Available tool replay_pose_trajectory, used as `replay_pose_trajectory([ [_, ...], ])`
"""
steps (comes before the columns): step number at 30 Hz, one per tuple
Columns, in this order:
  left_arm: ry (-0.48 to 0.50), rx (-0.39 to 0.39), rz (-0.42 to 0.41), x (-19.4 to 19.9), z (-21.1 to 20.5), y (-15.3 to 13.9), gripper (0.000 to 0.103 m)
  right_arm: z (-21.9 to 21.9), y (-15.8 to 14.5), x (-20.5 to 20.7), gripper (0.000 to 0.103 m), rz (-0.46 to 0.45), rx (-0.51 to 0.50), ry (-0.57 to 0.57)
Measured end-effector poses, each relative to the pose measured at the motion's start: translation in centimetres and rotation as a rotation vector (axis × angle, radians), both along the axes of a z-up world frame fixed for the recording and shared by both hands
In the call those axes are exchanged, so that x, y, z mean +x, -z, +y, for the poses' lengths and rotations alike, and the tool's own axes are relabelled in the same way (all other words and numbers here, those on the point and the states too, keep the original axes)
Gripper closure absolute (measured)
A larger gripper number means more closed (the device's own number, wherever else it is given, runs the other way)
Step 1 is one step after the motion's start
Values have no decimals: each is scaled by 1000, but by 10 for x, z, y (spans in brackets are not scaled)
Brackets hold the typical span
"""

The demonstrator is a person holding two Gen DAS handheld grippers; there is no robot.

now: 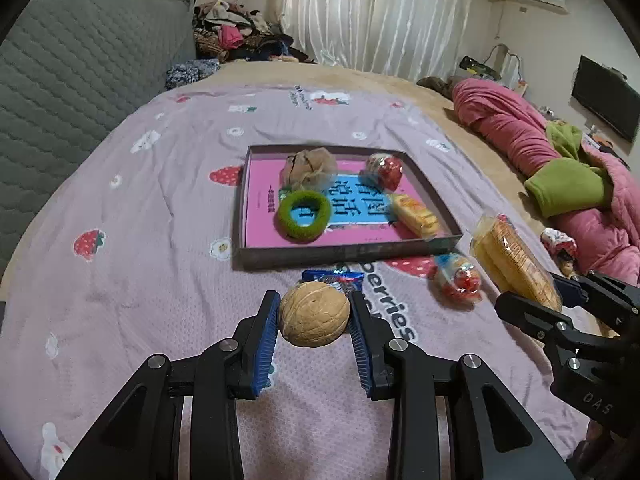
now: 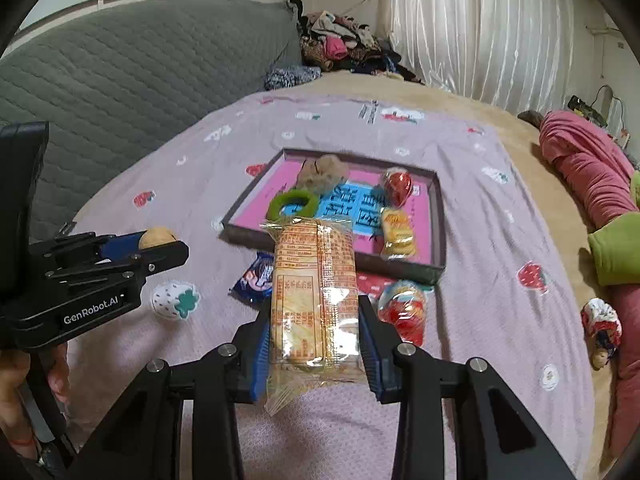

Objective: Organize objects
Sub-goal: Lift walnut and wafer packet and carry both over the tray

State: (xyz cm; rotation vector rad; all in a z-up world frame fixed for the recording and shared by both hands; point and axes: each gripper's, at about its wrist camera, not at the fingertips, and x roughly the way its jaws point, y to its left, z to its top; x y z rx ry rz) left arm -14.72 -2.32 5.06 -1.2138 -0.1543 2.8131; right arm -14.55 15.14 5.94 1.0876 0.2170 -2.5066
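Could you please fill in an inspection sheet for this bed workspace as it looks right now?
Surface: lilac strawberry-print sheet over a bed.
Job's things: shallow tray holding a green ring, a brown mesh bundle, a red-wrapped sweet and a yellow snack pack; blue packet and a red-and-white sweet lie on the sheet in front of the tray.
Clutter: pink quilt, clothes pile.
Grippers: left gripper shut on walnut; right gripper shut on cracker pack.
Cables: nothing seen.
Surroundings: grey headboard, curtain, television.
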Motion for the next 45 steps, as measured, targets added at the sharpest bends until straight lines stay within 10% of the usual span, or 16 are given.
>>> replay_pose_trajectory([
  [25,-1,-111,149,-33,6,-97,68,3,-95,-31,64,167,-61,9],
  [45,-6,-67,157,-106,-9,-60,68,-12,-72,-81,64,185,-148,19],
])
